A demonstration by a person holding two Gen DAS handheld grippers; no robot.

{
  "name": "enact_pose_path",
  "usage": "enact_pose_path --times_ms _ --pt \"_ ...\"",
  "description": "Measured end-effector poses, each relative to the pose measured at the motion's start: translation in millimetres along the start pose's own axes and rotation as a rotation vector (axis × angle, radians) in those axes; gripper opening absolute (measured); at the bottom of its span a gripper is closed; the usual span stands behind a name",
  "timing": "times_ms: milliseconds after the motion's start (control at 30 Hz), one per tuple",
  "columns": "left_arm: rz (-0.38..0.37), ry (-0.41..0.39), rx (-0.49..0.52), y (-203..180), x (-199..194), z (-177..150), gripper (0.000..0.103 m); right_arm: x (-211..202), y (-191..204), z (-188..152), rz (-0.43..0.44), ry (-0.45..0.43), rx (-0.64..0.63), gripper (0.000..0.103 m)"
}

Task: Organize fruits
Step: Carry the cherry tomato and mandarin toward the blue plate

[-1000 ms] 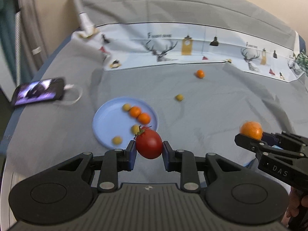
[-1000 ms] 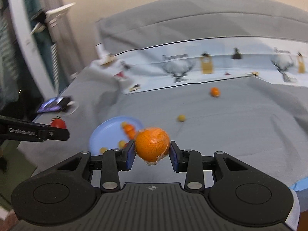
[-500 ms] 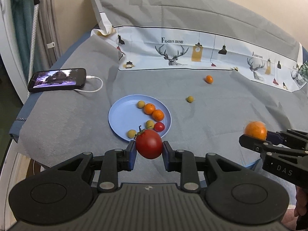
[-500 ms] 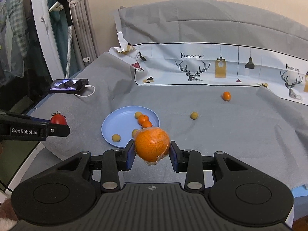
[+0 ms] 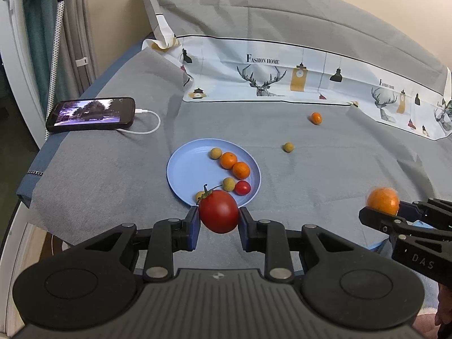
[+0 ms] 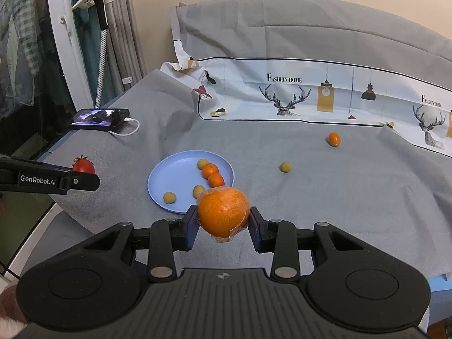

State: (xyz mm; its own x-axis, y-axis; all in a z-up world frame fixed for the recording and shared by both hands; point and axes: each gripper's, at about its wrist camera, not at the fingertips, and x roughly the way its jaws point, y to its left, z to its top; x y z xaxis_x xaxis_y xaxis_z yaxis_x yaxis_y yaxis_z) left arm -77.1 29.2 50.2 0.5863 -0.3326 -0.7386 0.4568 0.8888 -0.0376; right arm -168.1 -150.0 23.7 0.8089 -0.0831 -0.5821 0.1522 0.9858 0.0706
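My left gripper (image 5: 219,220) is shut on a red tomato (image 5: 218,211) with a green stem, held just short of the near rim of a blue plate (image 5: 186,166). My right gripper (image 6: 223,220) is shut on a large orange in clear wrap (image 6: 223,210), near the plate (image 6: 175,175). The plate holds two small oranges (image 5: 234,165), several yellow-green fruits and a small red tomato (image 5: 242,187). A small orange (image 5: 315,118) and a yellow-green fruit (image 5: 288,147) lie loose on the grey cloth. The right gripper with its orange (image 5: 382,197) also shows in the left wrist view.
A phone (image 5: 91,114) on a white cable lies at the left edge of the bed. A printed white cloth (image 5: 282,79) runs along the back. Curtains and a white stand (image 6: 99,28) are on the left, past the bed's edge.
Both views steadied and pulled back a little toward the near edge. Both grippers keep their fruit.
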Motion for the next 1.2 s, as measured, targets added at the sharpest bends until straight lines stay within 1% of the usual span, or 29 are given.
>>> enact_pose_path --times_ms 467,733,967,1067,1200 --pt "0.001 0.009 -0.003 0 8 4 0.031 8 0 1 0.002 0.023 -0.001 0.039" --pt "0.012 0.023 -0.010 0 20 12 0.031 20 0 2 0.008 0.047 -0.014 0.039" --pt "0.028 0.056 -0.015 -2 53 27 0.031 50 2 12 0.035 0.068 -0.022 0.039" --pt "0.048 0.068 -0.007 -1 76 36 0.031 70 4 19 0.049 0.084 -0.035 0.039" --pt "0.069 0.111 -0.017 6 111 47 0.031 102 5 27 0.070 0.113 -0.038 0.039"
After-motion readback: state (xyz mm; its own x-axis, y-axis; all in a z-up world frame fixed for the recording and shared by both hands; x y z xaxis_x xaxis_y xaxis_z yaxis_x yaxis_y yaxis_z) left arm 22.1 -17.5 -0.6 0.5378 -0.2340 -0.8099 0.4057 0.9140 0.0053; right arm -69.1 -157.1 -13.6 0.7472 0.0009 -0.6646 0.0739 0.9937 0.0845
